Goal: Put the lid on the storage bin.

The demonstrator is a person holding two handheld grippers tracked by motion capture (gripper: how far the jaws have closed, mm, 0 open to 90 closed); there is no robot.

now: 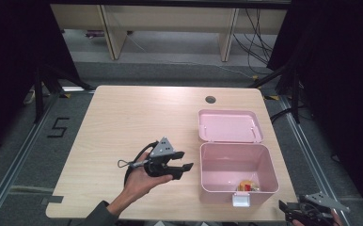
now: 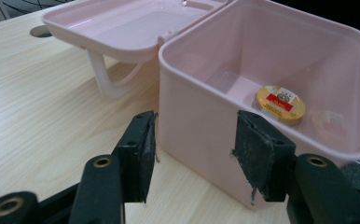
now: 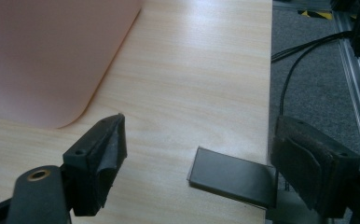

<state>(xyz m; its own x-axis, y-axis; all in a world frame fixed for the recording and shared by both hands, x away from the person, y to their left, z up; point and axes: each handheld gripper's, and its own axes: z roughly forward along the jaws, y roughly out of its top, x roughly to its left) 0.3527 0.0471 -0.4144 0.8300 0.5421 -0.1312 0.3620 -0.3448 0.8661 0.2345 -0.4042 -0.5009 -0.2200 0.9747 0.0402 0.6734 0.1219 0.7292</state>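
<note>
Left tool (image 1: 183, 161) spread, empty, just left of pink box (image 1: 238, 193) on table (image 1: 123, 122). Lid (image 1: 230, 125) flipped back for access; round tin (image 2: 280, 103) lies inside. Right tool (image 1: 288, 207) spread, empty, idle at table corner.

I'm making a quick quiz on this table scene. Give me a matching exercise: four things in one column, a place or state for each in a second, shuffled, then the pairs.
Things:
1. pink box
2. lid
3. round tin
4. left claw

Places or states:
A. folded back flat on the table behind the box
B. empty, held just left of the box
C. open on the table's right side
D. lying on the box floor

Pairs: 1-C, 2-A, 3-D, 4-B
</note>
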